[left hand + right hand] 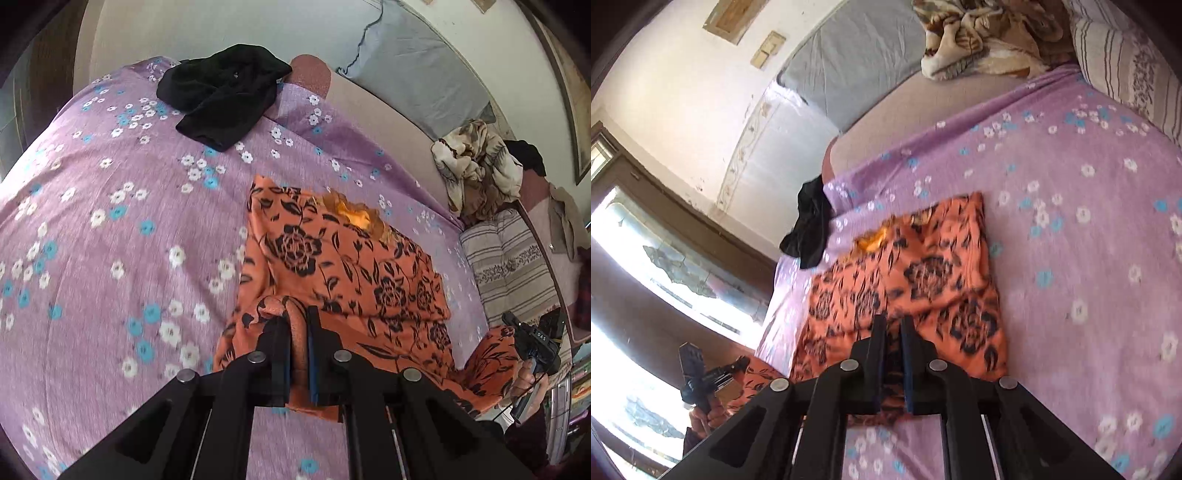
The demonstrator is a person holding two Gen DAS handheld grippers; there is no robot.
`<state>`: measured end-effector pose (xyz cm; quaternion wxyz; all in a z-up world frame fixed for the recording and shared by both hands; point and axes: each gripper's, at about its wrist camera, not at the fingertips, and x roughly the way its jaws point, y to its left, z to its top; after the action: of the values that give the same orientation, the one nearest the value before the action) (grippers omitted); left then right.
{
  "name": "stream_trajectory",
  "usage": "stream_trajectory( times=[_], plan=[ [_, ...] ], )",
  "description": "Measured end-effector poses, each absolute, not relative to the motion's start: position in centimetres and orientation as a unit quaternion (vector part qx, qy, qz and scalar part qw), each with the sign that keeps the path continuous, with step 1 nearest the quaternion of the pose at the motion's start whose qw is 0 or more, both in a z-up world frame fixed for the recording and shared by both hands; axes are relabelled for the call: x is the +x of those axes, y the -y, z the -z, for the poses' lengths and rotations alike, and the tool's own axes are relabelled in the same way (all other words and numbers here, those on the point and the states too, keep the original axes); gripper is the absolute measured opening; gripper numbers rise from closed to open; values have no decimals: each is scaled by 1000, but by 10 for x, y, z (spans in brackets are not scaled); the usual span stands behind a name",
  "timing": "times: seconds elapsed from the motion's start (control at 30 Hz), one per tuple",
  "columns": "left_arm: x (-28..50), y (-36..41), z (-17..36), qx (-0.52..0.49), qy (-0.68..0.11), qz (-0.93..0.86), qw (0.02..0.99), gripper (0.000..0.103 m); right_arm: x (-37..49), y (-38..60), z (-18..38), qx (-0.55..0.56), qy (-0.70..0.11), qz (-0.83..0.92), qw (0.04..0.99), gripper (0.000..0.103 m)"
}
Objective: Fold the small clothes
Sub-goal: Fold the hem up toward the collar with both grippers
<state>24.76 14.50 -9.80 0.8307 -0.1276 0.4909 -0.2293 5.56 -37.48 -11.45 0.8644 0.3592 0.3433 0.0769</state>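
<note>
An orange garment with black flowers (343, 266) lies on the purple flowered bedsheet (110, 229). My left gripper (297, 319) is shut on a bunched edge of it at the near side, and the cloth rises between the pads. In the right wrist view the same orange garment (923, 273) spreads ahead, and my right gripper (894, 325) is shut on its near edge. Each view shows the other gripper: the right one (532, 341) at the far right, the left one (701, 373) at the lower left, both with orange cloth at them. A yellow patch (354, 216) shows at the garment's far edge.
A black garment (225, 92) lies crumpled at the far end of the bed. A brown and cream blanket (476, 166) and a striped pillow (513, 266) sit at the right side. A grey mattress (413, 70) leans on the wall. A window (646, 266) is beside the bed.
</note>
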Motion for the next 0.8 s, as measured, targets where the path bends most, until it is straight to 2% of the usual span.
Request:
stream_trajectory(
  times=[0.2, 0.37, 0.43, 0.5, 0.57, 0.63, 0.77, 0.8],
  plan=[
    [367, -88, 126, -117, -523, 207, 818, 7, 179, 419, 124, 370, -305, -22, 877, 5],
    [374, -73, 168, -111, -532, 181, 820, 7, 220, 414, 156, 320, -364, -19, 875, 9],
    [359, -81, 172, -140, -513, 173, 829, 7, 215, 400, 171, 266, -394, -21, 880, 20],
    [340, -94, 173, -191, -492, 167, 833, 7, 214, 390, 187, 233, -426, -30, 874, 46],
    [329, -98, 171, -213, -487, 152, 833, 7, 212, 388, 199, 259, -443, -53, 857, 62],
    [322, -98, 161, -212, -489, 149, 833, 7, 209, 381, 200, 275, -443, -72, 850, 62],
    [306, -103, 145, -230, -459, 166, 842, 7, 201, 351, 211, 218, -490, -48, 842, 62],
    [305, -103, 147, -230, -461, 165, 841, 7, 196, 345, 218, 199, -496, -35, 844, 58]
  ],
)
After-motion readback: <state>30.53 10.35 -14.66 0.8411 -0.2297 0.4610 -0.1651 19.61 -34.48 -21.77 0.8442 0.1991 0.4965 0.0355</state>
